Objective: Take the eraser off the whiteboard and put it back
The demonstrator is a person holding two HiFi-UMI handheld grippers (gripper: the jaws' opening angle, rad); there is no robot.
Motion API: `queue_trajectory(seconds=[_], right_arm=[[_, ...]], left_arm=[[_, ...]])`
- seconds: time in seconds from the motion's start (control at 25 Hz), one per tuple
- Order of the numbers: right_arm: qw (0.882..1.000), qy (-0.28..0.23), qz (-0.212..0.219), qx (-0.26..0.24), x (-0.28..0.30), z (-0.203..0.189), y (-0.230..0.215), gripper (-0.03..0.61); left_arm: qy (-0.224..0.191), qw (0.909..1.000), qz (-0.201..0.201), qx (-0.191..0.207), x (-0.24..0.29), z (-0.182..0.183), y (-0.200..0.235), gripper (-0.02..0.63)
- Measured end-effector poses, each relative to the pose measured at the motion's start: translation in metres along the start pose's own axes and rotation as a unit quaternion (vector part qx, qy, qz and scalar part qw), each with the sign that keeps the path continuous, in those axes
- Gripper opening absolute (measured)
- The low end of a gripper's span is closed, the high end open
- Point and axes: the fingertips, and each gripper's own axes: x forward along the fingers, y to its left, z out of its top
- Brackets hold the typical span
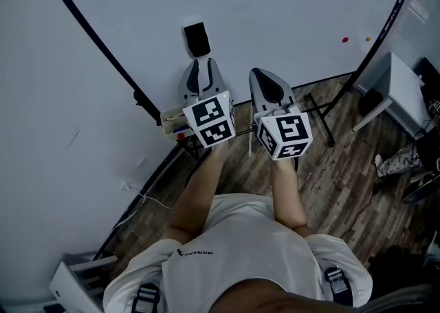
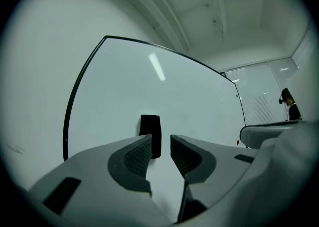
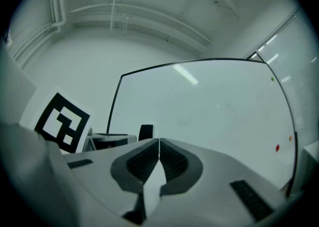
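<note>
right gripper (image 3: 159, 141): fingers (image 3: 142, 161) together, empty | eraser (image 3: 146, 132) on whiteboard (image 3: 214, 106), left of fingers

The whiteboard (image 2: 189, 101) ahead of the left hand-held gripper (image 2: 160, 141) is smooth and glossy, mirroring a ceiling light (image 2: 156, 66). The eraser (image 2: 151, 127) on it looks matt black. The hand-held gripper's shell is smooth pale plastic; its pads (image 2: 138, 157) are dark and finely cross-hatched. Below it, the floor (image 1: 344, 188) shows wood-grain planks.

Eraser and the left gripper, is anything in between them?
Nothing, only a short bare strip of whiteboard. The head view shows it, with the left gripper just short of the eraser, jaws open.
</note>
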Motion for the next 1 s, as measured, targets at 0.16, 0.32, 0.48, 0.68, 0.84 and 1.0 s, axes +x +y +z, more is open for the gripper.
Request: queue_trajectory(seconds=[0.16, 0.32, 0.48, 0.68, 0.84, 1.0], right_arm=[[1.000, -0.001, 0.003, 0.000, -0.002, 0.002, 0.003, 0.014], [1.000, -0.001, 0.004, 0.000, -0.003, 0.002, 0.005, 0.014], [1.000, -0.002, 0.007, 0.001, -0.004, 0.003, 0.007, 0.014], [1.000, -0.001, 0.010, 0.003, -0.004, 0.002, 0.011, 0.014], [1.000, -0.001, 0.012, 0.003, -0.003, 0.000, 0.014, 0.014], [1.000, 0.000, 0.012, 0.003, -0.004, 0.000, 0.014, 0.014]], left_arm=[[-0.002, 1.0000, -0.002, 0.006, -0.007, 0.001, -0.003, 0.109], [-0.003, 1.0000, -0.002, 0.006, -0.013, 0.000, -0.004, 0.078], [-0.006, 0.9999, -0.003, 0.008, -0.019, 0.002, -0.006, 0.075], [-0.010, 0.9999, -0.003, 0.012, -0.028, 0.003, -0.006, 0.043], [-0.013, 0.9998, -0.003, 0.017, -0.032, 0.003, -0.005, 0.037], [-0.016, 0.9997, -0.004, 0.018, -0.035, 0.005, -0.006, 0.026]])
